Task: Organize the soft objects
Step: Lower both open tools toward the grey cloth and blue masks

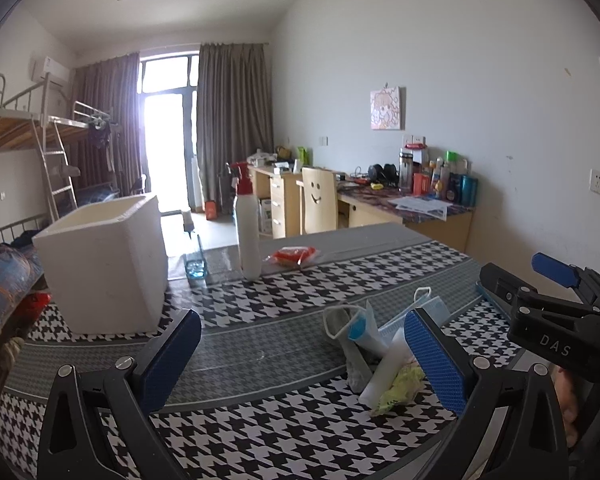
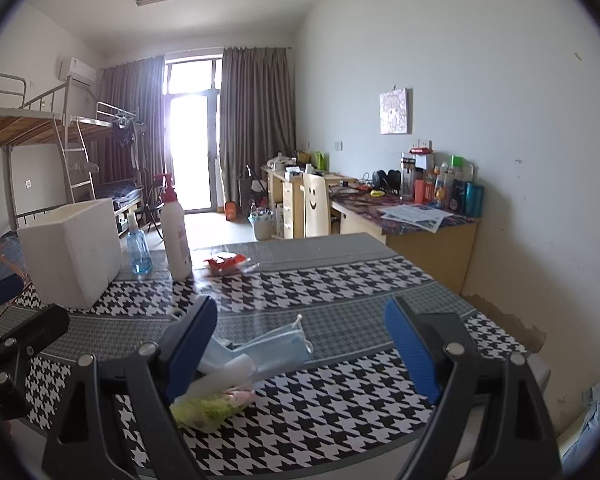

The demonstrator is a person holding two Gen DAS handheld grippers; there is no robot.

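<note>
A small heap of soft things lies on the houndstooth tablecloth point(image 1: 260, 304): a blue face mask point(image 1: 430, 308) point(image 2: 276, 344), a grey cloth point(image 1: 346, 344), a white tube point(image 1: 384, 376) point(image 2: 224, 374) and a yellow-green wrapper point(image 1: 400, 390) point(image 2: 208, 410). My left gripper point(image 1: 302, 354) is open above the table, and the heap sits just inside its right finger. My right gripper point(image 2: 302, 344) is open too, with the heap near its left finger; it also shows at the right edge of the left wrist view as the right gripper point(image 1: 516, 280). A white foam box point(image 1: 104, 256) point(image 2: 70, 252) stands open at the back left.
A white spray bottle point(image 1: 248, 232) point(image 2: 176, 236), a blue-liquid bottle point(image 2: 138, 248) and a red packet point(image 1: 294, 256) point(image 2: 226, 262) stand near the table's far edge. Beyond are a cluttered desk point(image 1: 412, 208), a chair point(image 1: 318, 200) and a bunk bed point(image 1: 28, 136).
</note>
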